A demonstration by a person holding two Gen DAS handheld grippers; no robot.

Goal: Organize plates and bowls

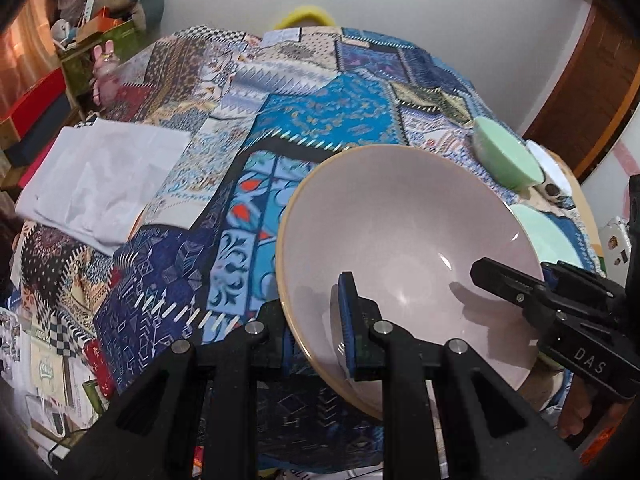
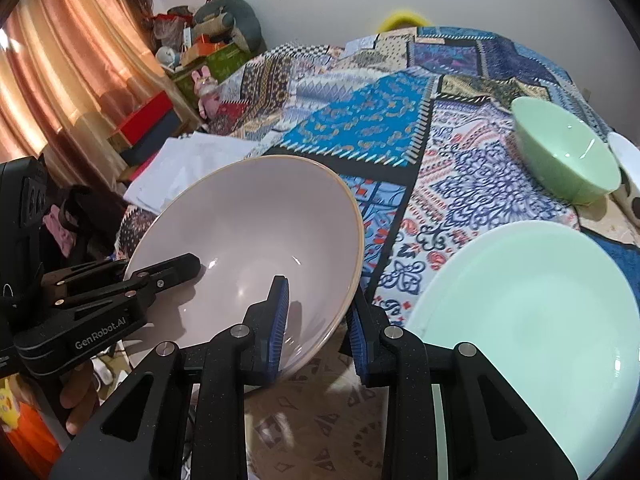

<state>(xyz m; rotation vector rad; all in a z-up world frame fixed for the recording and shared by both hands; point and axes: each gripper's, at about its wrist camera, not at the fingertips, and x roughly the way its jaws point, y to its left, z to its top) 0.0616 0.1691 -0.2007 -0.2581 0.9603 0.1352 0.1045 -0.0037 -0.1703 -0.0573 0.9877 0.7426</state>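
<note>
Nearest in both wrist views is a large, pale pink ceramic bowl with a tan rim (image 1: 404, 240), held tilted above the table between the two tools. The left gripper (image 1: 316, 328) pinches the bowl's near rim, one blue-padded finger inside the bowl and the other outside, under the wall. The right gripper (image 2: 318, 332) clamps the opposite side of the rim the same way, with a blue pad (image 2: 280, 320) pressed on the inner wall and its partner behind the outer wall. Each tool shows in the other's view, reaching in over the rim from the side. A bit of a person's hand (image 2: 78, 404) shows under the left tool in the right wrist view.

Just beside the pink bowl, to the right, a wide, shallow mint-green plate (image 2: 532, 308) lies flat on the patchwork tablecloth in blue, white and red prints (image 2: 360, 124). Farther back on the right stands a smaller, deep mint-green bowl (image 2: 568, 160), upright, and a white dish with dark spots (image 2: 628, 176) sits close against its right side; whether they touch cannot be told.

On the left part of the table lies a folded white cloth (image 1: 100, 176). Beyond the table edge are stacked boxes and soft toys (image 2: 208, 40) against a white wall, with an orange curtain (image 2: 68, 60) at the far left.
</note>
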